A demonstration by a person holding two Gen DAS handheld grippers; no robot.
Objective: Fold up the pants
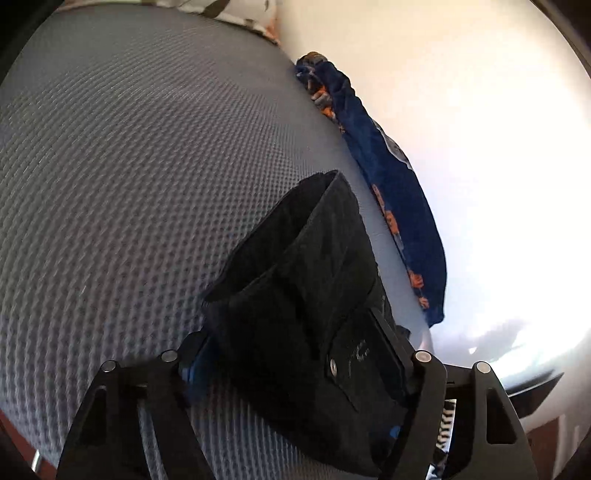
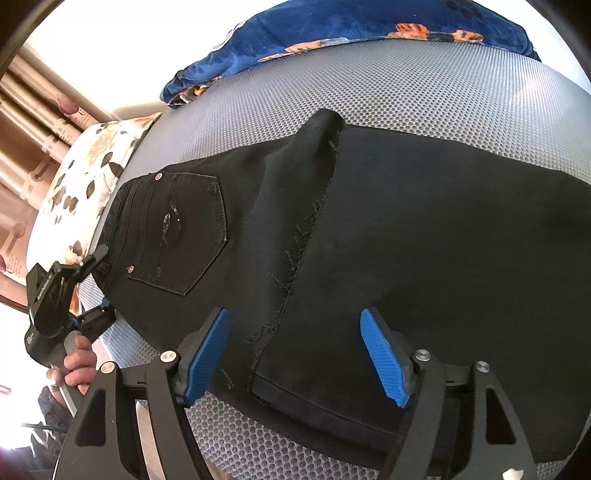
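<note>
Tool pads nearest, on the right tool: ribbed blue, standing well apart, clamped on nothing, poised over the near edge of the black denim pants.

Pants lying flat across the grey dimpled-mesh bed, apparently laid leg on leg already, crotch point peaking toward the far side. Frayed raised seam running up from between the pads.

Handling, as judged: soft but weighty cloth, stiffer than a shirt. Likely to hold a crease and sag in the middle if lifted by one corner. Matte weave, not slippery, nothing fragile. Doubled layers and seams thick, so a deep bite needed to catch every layer.

Best holds: near edge by the seam for the right tool, waistband corner for the left; both lifted together to carry the fold over evenly.

Further left, stitched back pocket, then waistband.

Left tool, gripped by a hand, straddling that waistband end; thick cloth fills its gap, but pressing or merely flanking: cannot tell.

Beyond: floral white pillow, and farthest, blue plush blanket with orange print.
</note>
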